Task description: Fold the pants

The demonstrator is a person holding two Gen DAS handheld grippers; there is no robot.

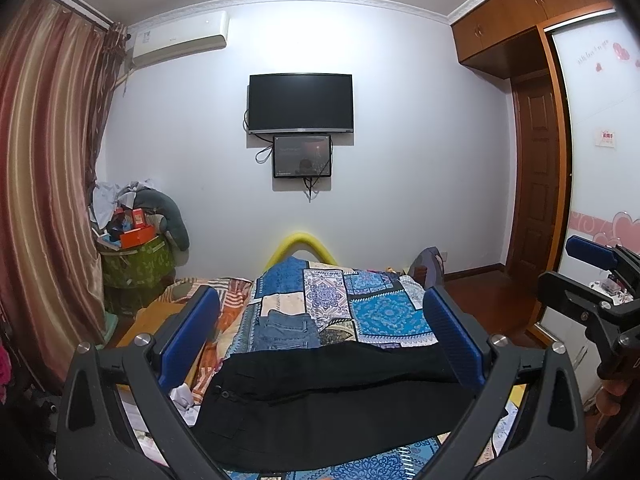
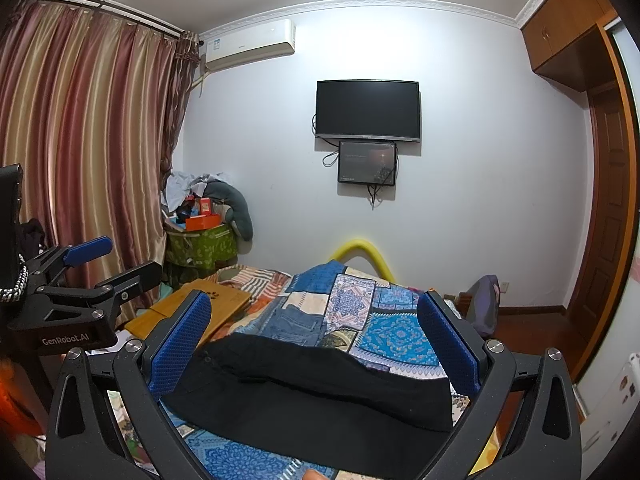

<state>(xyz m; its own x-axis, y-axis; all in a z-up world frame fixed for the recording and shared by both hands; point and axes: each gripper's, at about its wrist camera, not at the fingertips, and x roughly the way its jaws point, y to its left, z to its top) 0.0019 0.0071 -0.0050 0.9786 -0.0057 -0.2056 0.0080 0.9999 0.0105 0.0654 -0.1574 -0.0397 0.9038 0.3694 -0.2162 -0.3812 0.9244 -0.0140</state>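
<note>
Black pants (image 1: 320,400) lie folded on the blue patchwork bedspread (image 1: 384,308), waist button to the left; they also show in the right wrist view (image 2: 316,392). My left gripper (image 1: 320,336) is open and empty, held above the pants with its blue pads (image 1: 188,332) wide apart. My right gripper (image 2: 316,336) is open and empty too, above the same pants. Each gripper shows at the edge of the other's view: the right one (image 1: 592,280) and the left one (image 2: 108,268). A folded pair of blue jeans (image 1: 286,330) lies just beyond the black pants.
A wooden lap tray (image 2: 200,308) lies on the bed's left side by a green storage box (image 2: 200,246) piled with things. Curtains (image 2: 80,160) hang at left. A TV (image 1: 300,104) is on the far wall. A wardrobe (image 1: 592,140) and door are at right.
</note>
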